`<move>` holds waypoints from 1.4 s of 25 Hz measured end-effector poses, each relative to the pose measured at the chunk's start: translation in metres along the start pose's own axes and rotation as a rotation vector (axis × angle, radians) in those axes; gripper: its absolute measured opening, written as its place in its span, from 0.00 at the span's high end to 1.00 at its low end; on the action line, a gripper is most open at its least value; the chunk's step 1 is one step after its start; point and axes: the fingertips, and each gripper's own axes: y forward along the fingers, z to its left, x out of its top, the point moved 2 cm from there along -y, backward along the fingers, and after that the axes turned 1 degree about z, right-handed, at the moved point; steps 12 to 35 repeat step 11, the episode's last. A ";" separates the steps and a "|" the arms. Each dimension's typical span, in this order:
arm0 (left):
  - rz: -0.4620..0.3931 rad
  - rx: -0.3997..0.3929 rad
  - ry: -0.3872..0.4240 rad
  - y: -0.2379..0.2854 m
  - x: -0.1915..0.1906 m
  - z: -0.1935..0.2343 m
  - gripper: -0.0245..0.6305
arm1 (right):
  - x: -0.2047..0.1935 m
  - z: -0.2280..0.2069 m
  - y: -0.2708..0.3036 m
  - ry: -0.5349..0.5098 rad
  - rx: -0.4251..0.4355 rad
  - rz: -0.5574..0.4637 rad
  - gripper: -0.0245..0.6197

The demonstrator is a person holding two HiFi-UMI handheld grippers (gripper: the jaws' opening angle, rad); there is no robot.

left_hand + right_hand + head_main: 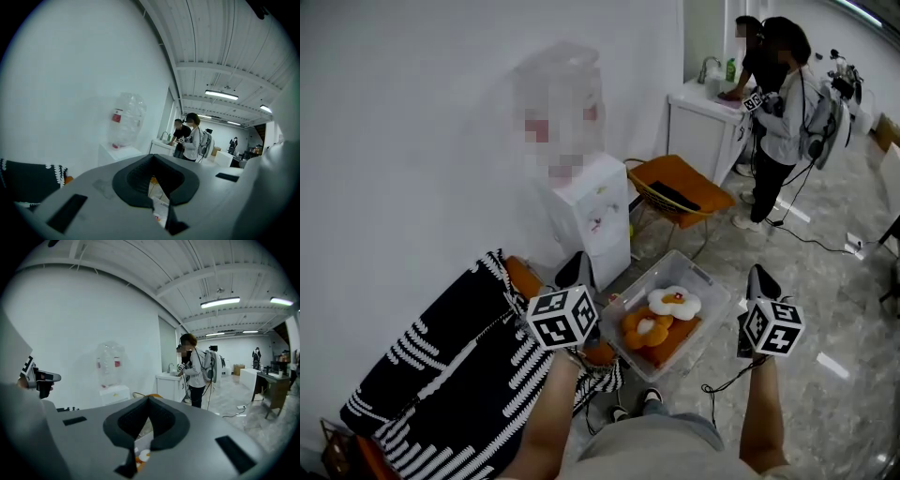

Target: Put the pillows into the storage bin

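A clear plastic storage bin (714,298) stands on the floor just ahead of me. In it lie a white flower-shaped pillow (675,302) and an orange one (643,329), touching each other. My left gripper (576,271) hovers left of the bin, raised and pointing forward, jaws shut on nothing. To the bin's right my right gripper (760,279) is held at about the same height, also shut and empty. In the left gripper view the left gripper (154,173) shows only a narrow slit. The right gripper (145,416) shows a bit of the pillows (140,456) through its slit.
A black-and-white patterned cloth (441,375) covers an orange seat at my left. A white water dispenser (592,214) stands against the wall behind the bin, an orange chair (680,192) beside it. Two people (778,103) stand at a white counter far right. Cables lie on the floor.
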 end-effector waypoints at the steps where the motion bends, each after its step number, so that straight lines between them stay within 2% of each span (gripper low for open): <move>1: 0.001 -0.001 -0.002 0.001 -0.001 0.000 0.95 | 0.000 0.000 0.001 0.000 0.000 0.001 0.96; 35: -0.001 -0.005 -0.025 0.011 -0.001 0.003 0.95 | 0.000 -0.001 0.008 -0.006 -0.013 0.009 0.96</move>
